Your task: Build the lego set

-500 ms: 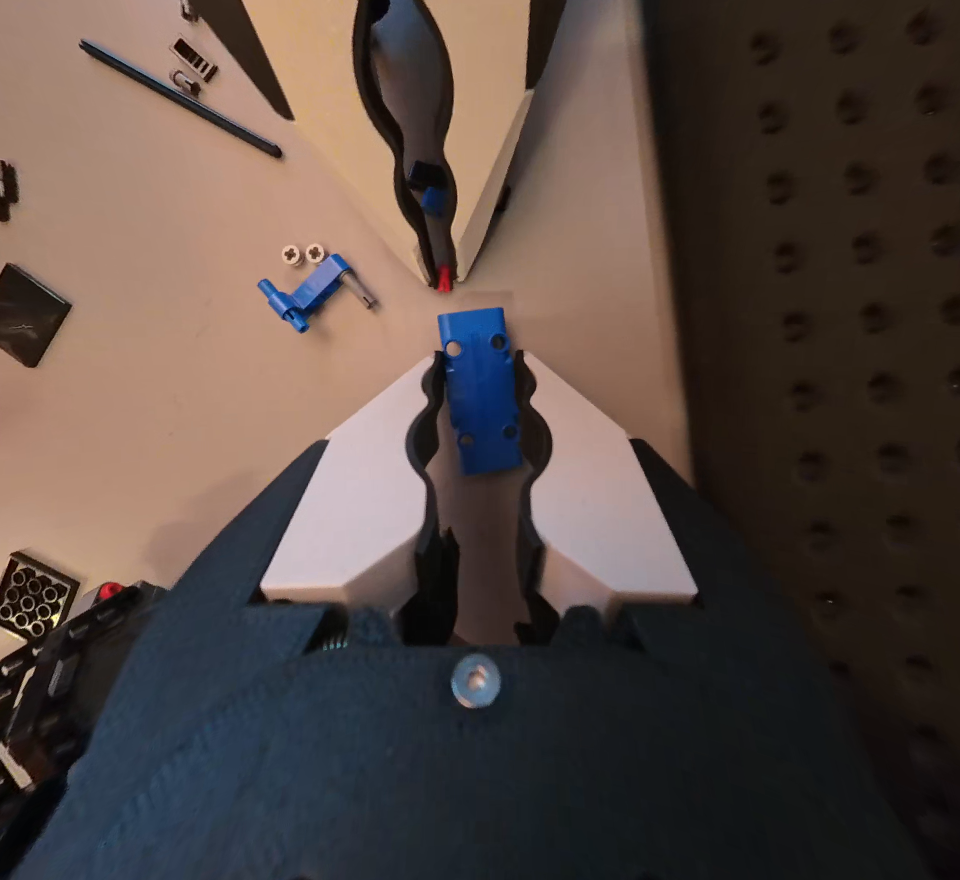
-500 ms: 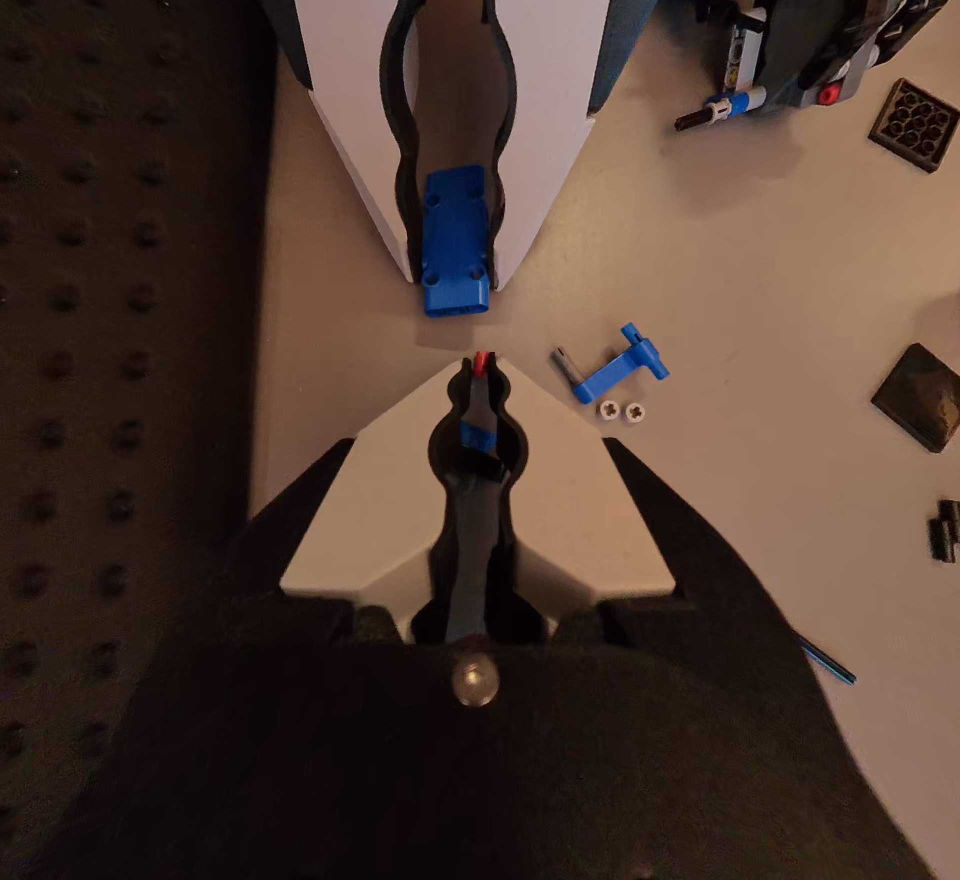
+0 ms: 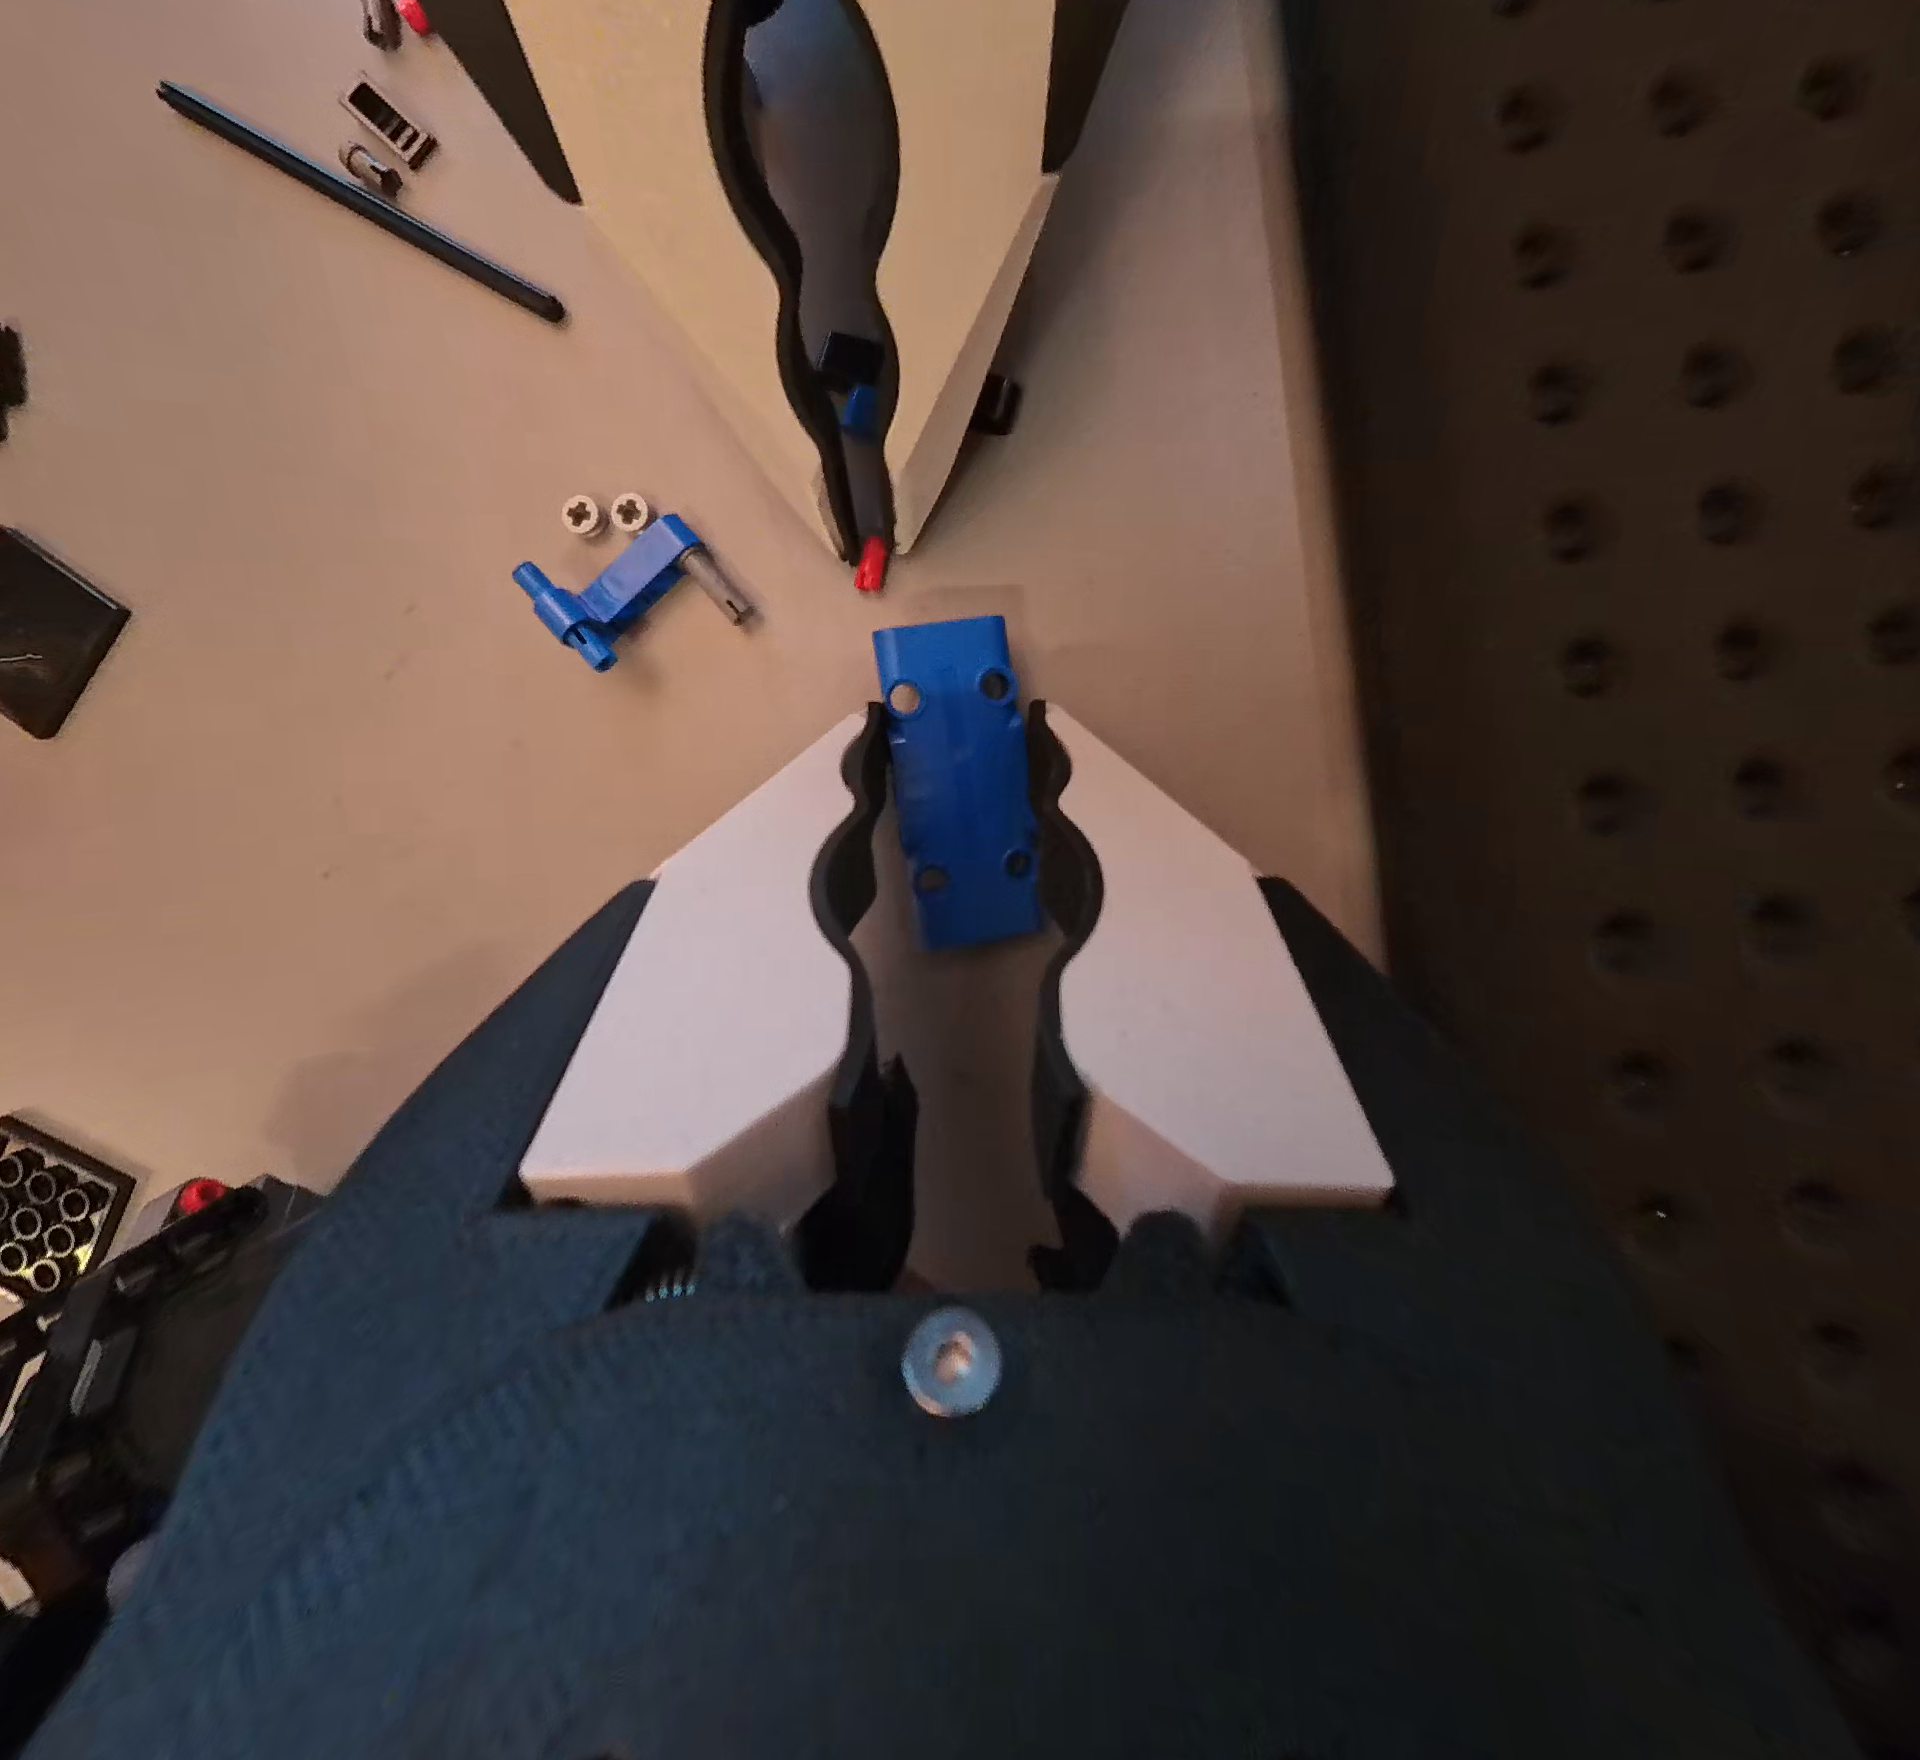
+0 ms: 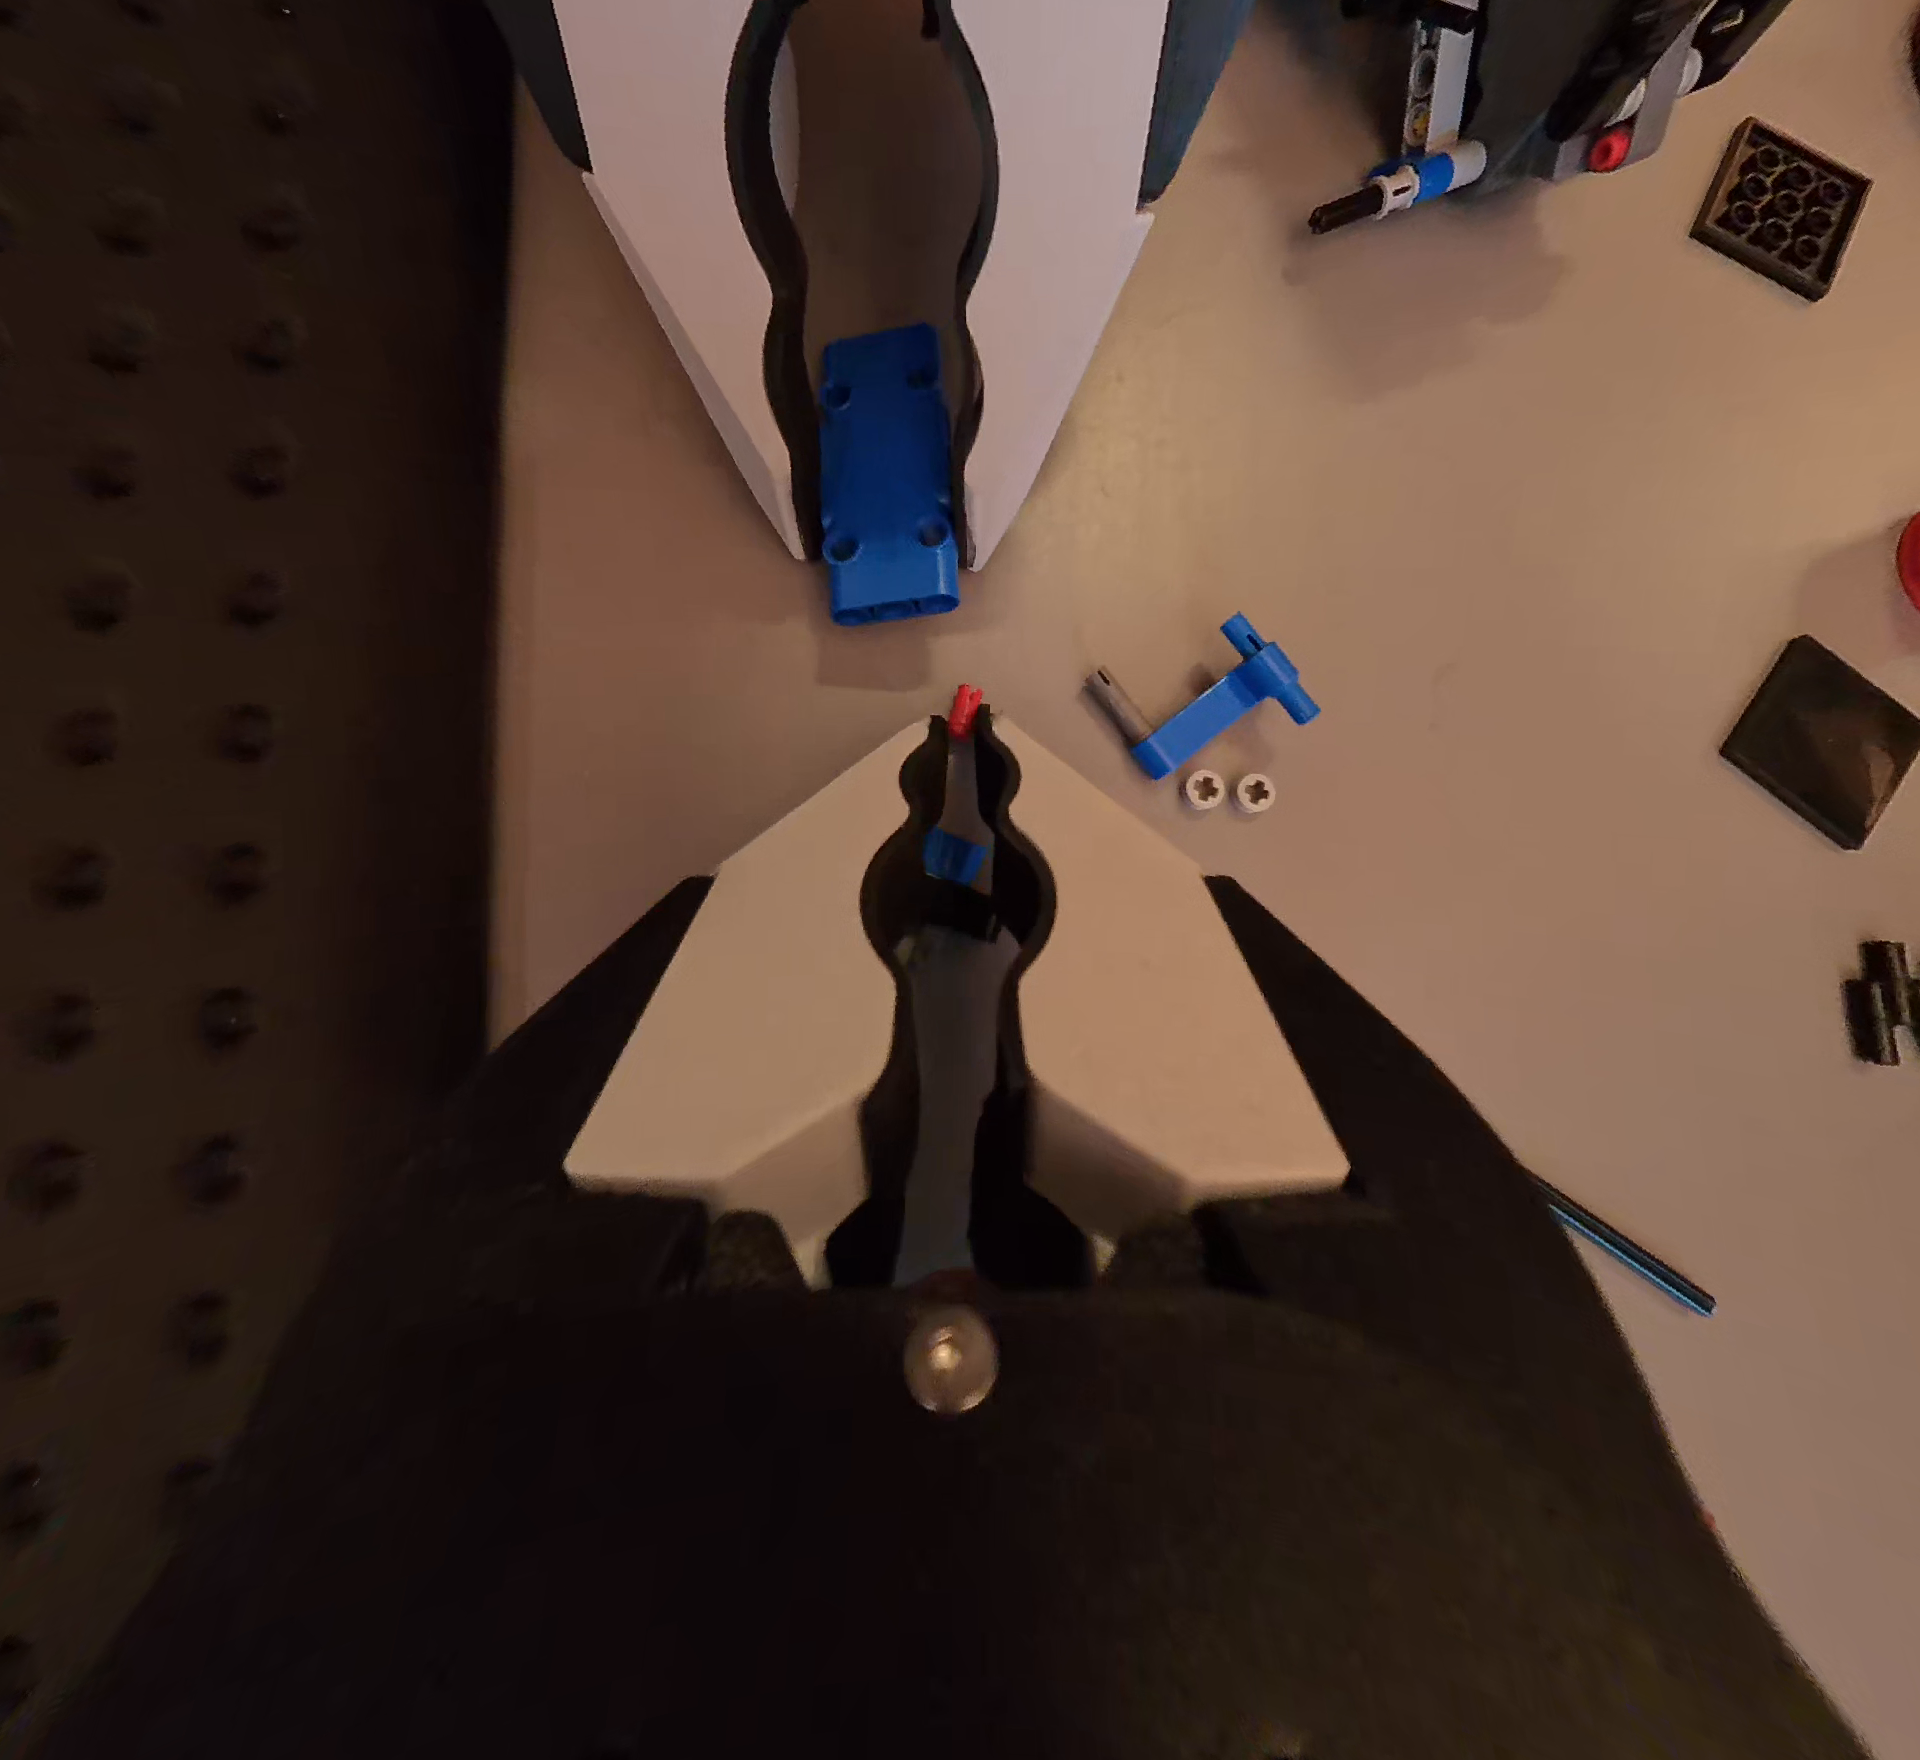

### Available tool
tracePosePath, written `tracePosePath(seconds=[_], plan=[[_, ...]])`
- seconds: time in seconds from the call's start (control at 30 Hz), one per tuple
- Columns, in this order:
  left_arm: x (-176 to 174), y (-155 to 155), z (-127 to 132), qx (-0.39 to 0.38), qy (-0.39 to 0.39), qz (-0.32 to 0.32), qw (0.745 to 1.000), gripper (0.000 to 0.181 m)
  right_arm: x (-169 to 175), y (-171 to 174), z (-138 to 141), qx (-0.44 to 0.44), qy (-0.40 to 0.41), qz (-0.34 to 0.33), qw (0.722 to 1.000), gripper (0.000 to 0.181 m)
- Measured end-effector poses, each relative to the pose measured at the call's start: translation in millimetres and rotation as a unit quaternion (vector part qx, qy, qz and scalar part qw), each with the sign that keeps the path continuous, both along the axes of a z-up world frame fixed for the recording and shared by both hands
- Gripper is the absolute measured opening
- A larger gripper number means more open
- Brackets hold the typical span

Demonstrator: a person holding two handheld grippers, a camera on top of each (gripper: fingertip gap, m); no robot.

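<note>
Now we hold the blue block (image 3: 961, 791) tight in our left gripper (image 3: 961, 723). Our right gripper (image 4: 964, 723) squeezes a thin piece with a red pin (image 4: 964, 709) at its tip. Next, we think, the pin must line up with the block's end hole.

Left gripper (image 3: 956, 723) and right gripper (image 4: 966, 723) tip-to-tip, both seemingly clamped.
</note>
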State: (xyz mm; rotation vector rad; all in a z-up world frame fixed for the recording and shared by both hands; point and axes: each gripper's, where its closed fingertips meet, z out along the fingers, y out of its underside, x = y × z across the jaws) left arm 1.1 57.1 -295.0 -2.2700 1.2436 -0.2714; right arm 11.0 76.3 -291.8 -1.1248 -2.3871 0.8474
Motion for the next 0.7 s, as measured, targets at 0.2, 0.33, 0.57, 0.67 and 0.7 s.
tracePosePath(seconds=[0.2, 0.33, 0.57, 0.67, 0.7], plan=[[0, 2, 0, 0.0, 0.0, 0.003, 1.0, 0.025, -4, -1, 7, -0.004, 0.025, -0.003, 1.0, 0.003], [2, 3, 0, -0.008, -0.013, 0.007, 1.0, 0.025, -6, -7, 15, -0.012, 0.046, 0.006, 0.999, 0.003], [3, 4, 0, -0.01, -0.017, 0.011, 1.0, 0.025, -5, -8, 14, 0.008, 0.053, 0.016, 0.998, 0.002], [2, 5, 0, -0.011, -0.017, 0.013, 1.0, 0.024, -4, -8, 12, 0.028, 0.052, 0.023, 0.998, 0.002], [2, 5, 0, -0.011, -0.017, 0.013, 1.0, 0.025, -4, -8, 11, 0.035, 0.053, 0.024, 0.998, 0.002]])
